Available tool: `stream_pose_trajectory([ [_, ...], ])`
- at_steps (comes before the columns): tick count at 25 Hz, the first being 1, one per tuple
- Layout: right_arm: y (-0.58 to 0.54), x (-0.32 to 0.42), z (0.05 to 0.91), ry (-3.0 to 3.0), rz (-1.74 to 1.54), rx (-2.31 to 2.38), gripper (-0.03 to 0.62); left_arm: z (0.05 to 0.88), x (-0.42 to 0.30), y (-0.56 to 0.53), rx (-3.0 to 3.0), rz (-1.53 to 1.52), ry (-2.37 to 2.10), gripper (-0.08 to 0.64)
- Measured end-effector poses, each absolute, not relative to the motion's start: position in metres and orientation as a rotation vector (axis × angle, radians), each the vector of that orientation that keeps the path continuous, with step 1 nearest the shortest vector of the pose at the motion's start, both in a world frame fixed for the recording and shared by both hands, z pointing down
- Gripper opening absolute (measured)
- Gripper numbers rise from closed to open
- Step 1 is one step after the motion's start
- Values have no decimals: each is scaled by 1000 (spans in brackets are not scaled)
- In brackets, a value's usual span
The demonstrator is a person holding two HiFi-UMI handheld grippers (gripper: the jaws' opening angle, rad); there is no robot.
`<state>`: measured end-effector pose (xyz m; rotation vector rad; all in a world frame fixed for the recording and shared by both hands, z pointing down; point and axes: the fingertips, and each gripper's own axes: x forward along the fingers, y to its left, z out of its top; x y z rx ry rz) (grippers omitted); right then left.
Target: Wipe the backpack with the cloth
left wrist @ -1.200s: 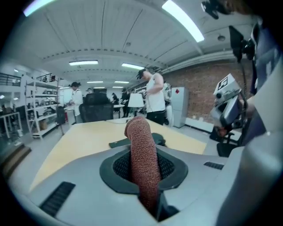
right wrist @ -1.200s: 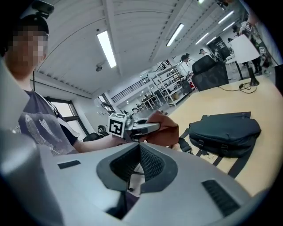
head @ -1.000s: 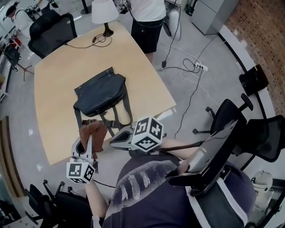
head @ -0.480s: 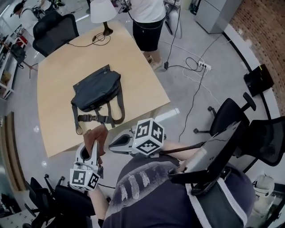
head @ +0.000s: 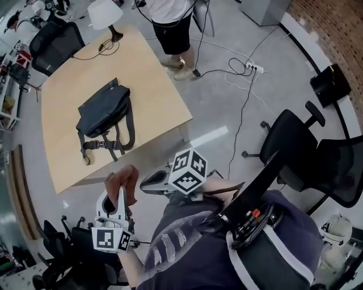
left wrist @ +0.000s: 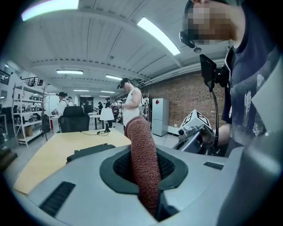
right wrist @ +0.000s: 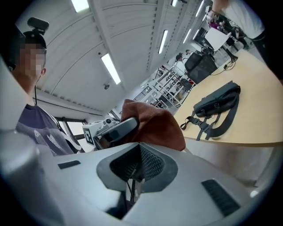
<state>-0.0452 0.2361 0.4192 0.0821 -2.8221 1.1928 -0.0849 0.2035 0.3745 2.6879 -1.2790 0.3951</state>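
Note:
A dark grey backpack (head: 105, 113) lies flat on the wooden table (head: 68, 153), straps trailing toward the near edge. My left gripper (head: 119, 191) hangs off the table's near edge over the floor, shut on a reddish-brown cloth (head: 127, 180). In the left gripper view the cloth (left wrist: 139, 145) stands up between the jaws, with the backpack (left wrist: 88, 151) beyond it. My right gripper (head: 146, 182) sits just right of the cloth, shut with nothing in it. The right gripper view shows the cloth (right wrist: 155, 124), the left gripper (right wrist: 116, 130) and the far backpack (right wrist: 217, 105).
A lamp (head: 104, 13) stands at the table's far corner, and a person (head: 168, 22) stands beside it. Black office chairs sit at the far left (head: 57, 41) and at the right (head: 290, 143). Cables and a power strip (head: 253, 68) lie on the floor.
Both grippers have drawn back from the table, so the backpack now lies farther away and more to the left. The cloth stays held in the left gripper.

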Motion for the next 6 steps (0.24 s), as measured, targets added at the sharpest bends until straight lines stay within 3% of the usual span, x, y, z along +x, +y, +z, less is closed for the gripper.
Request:
stream_pose_trajectory([
  [6, 271, -66, 398, -2886, 1138, -4, 2, 373, -95, 246, 2699, 454, -1284, 57],
])
